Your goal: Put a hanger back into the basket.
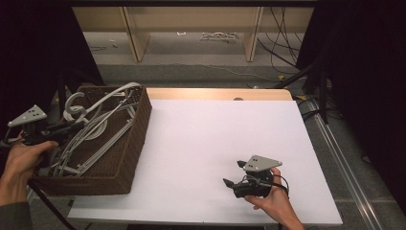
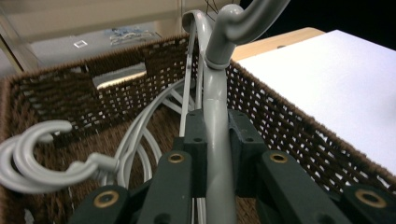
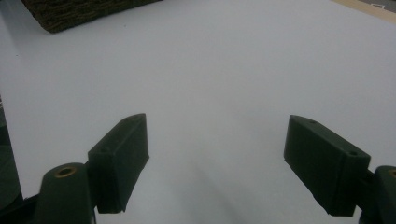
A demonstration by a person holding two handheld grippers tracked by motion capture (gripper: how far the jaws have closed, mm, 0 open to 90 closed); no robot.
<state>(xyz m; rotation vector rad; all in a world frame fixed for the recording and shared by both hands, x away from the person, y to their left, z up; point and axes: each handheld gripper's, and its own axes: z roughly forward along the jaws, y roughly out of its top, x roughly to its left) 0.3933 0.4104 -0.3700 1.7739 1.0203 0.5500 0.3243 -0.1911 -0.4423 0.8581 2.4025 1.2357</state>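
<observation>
Left tongs (image 2: pixel 217 154) clamp a smooth grey plastic hanger (image 2: pixel 217 121) by its neck; right tongs (image 3: pixel 217 168) gape empty.

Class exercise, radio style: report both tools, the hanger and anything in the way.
Left tool shut on grey hanger over wicker basket. Right tool open, resting on white table. Other hangers tangled alongside.

Light falls from above onto the white counter (image 1: pixel 215 143), which we see glaring nearly blown out. Surroundings drop into deep black. Soft shadow under the right tongs (image 3: pixel 215 163). Left gripper view: near jaws blurred, basket (image 2: pixel 289 126) weave sharper. High view grainy, slightly soft.
</observation>
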